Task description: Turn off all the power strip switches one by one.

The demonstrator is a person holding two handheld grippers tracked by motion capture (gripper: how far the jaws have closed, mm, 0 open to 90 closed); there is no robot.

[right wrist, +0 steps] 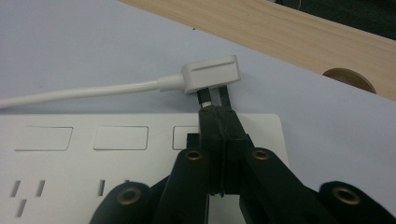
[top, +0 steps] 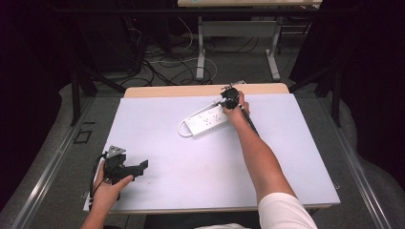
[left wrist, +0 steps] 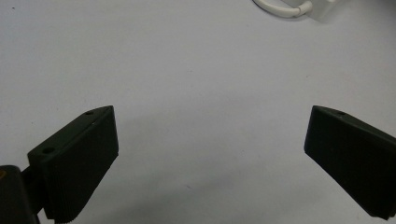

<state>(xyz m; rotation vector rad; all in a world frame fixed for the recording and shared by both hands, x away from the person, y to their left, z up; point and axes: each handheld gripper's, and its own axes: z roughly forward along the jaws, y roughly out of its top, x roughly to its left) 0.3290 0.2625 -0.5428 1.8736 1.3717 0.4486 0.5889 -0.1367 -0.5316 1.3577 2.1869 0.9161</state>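
At the far side of the bench (top: 157,143), the right gripper (right wrist: 215,114) works at a white power strip (right wrist: 116,158), its fingers (right wrist: 210,140) pressed together with their tips against the metal prongs of the strip's own white plug (right wrist: 212,74). Whether the tips actually pinch a prong or merely butt against it cannot be told from the right gripper view. The plug sits directly ahead of the fingertips, just past the strip's end, its flat head lying crosswise to the fingers and its prongs pointing back toward them. Its white cord (right wrist: 79,92) trails off to the left of the fingers, running alongside the strip's long edge.

In the high view the power strip (top: 206,120) lies aslant near the bench's far edge, its long axis running from the near left up to the right gripper (top: 229,99) at its far right end, with the cord looping round its near left end. The right hand is plainly the nearer; any coming move on the plug appears to turn on that head-on line between fingertips and prongs.

The left gripper (top: 138,168) rests at the bench's near left corner, well apart from the strip, its fingers (left wrist: 79,163) spread wide over bare surface, holding nothing. The strip lies far ahead of them and to their right.
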